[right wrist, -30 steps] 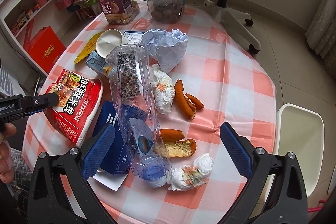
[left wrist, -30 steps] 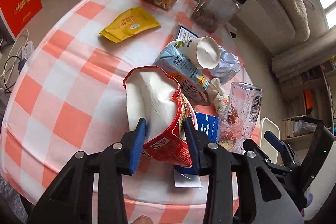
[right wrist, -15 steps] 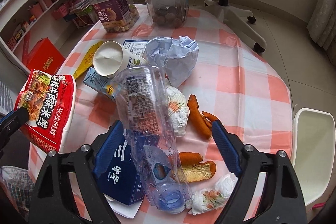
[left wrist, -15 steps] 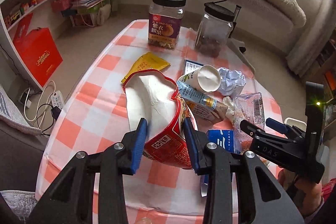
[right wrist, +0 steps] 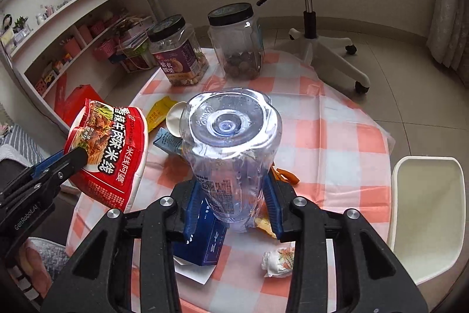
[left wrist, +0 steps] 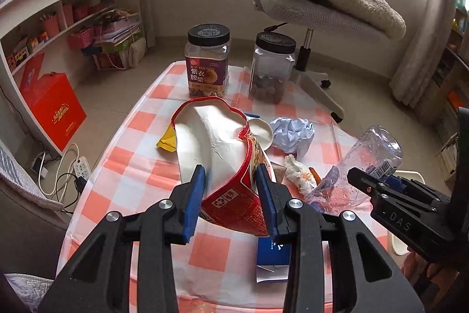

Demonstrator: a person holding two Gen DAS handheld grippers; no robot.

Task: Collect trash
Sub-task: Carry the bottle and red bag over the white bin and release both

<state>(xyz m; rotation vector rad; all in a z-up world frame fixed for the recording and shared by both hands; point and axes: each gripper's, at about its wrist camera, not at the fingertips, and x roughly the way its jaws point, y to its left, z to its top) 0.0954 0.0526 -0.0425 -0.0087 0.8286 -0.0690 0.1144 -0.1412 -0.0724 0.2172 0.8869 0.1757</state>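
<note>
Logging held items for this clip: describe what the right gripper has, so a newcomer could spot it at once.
Above the checked table, the right gripper is shut on a clear plastic bottle, base toward the camera. Unlike the red noodle bag beside it, it is transparent and rigid.

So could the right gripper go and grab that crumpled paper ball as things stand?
Probably not yet. The right gripper is shut on the plastic bottle, so its jaws are full. The paper ball lies uncovered on the table, so the way looks free once the bottle is dropped.

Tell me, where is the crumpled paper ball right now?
In the left wrist view the crumpled paper ball lies on the checked tablecloth, right of the white paper cup and in front of the clear jar.
</note>
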